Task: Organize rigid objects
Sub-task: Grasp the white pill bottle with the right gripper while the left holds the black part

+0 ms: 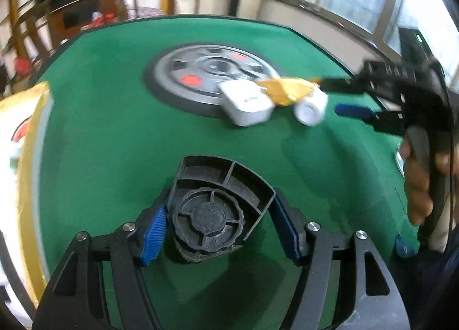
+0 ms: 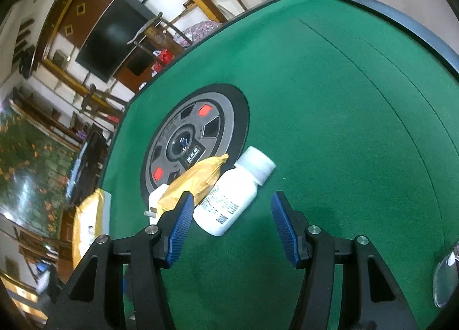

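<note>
My left gripper (image 1: 221,229) is shut on a black plastic part (image 1: 218,203), fan-shaped with a round ribbed knob, held just above the green felt table (image 1: 114,158). Farther off lie a white box-shaped adapter (image 1: 246,103), a crumpled yellow wrapper (image 1: 287,89) and a white bottle (image 1: 311,109). In the right wrist view the white bottle (image 2: 229,195) lies on its side with its base between the blue pads of my right gripper (image 2: 233,226). That gripper is open, and a clear gap separates the bottle from the right pad. The yellow wrapper (image 2: 198,178) half hides the adapter (image 2: 157,195).
A grey round hub with red squares (image 2: 195,140) sits in the table's middle. A gold-edged bag (image 1: 25,158) lies at the left table edge. A person's hand (image 1: 418,186) holds the right gripper (image 1: 341,97). A shiny glass item (image 2: 444,281) shows at the lower right.
</note>
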`<state>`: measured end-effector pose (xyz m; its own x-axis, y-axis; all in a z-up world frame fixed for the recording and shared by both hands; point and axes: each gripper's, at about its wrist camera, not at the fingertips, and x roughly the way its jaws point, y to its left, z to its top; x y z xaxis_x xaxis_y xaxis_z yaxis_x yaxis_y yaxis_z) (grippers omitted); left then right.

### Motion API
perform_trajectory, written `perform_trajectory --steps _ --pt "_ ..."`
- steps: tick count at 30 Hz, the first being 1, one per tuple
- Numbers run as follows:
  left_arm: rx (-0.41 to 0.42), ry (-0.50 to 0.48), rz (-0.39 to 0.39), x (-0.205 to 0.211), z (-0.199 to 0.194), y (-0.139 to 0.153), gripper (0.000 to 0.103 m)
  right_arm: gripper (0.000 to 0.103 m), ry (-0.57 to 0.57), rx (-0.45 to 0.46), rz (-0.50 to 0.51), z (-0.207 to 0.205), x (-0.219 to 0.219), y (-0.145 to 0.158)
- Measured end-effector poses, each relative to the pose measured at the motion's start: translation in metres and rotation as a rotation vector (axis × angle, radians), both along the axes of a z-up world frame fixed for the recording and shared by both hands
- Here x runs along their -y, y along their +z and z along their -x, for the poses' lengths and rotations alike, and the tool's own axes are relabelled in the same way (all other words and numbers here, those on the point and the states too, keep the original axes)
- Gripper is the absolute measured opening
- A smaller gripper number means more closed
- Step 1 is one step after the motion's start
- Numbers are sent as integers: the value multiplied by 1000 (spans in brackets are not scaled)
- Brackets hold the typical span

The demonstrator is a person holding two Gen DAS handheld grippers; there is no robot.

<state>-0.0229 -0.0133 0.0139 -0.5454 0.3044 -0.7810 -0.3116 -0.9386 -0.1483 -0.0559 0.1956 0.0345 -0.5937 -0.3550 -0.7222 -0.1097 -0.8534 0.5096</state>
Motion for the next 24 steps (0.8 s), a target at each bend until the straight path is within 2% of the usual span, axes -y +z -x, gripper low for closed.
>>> perform_trajectory --steps 5,8,14,18,24 --pt "-15 13 2 -1 6 -1 66 51 2 9 -59 13 12 -4" --pt "-18 12 -21 2 6 -1 66 45 36 14 -125 12 19 -7" --pt "-17 10 -41 7 5 1 66 33 27 3 -104 -6 -11 3" --pt "-17 10 -50 8 5 2 66 31 15 -32 -141 -15 -17 14" --pt "-18 7 -38 9 5 2 66 30 44 18 -176 -9 -3 8"
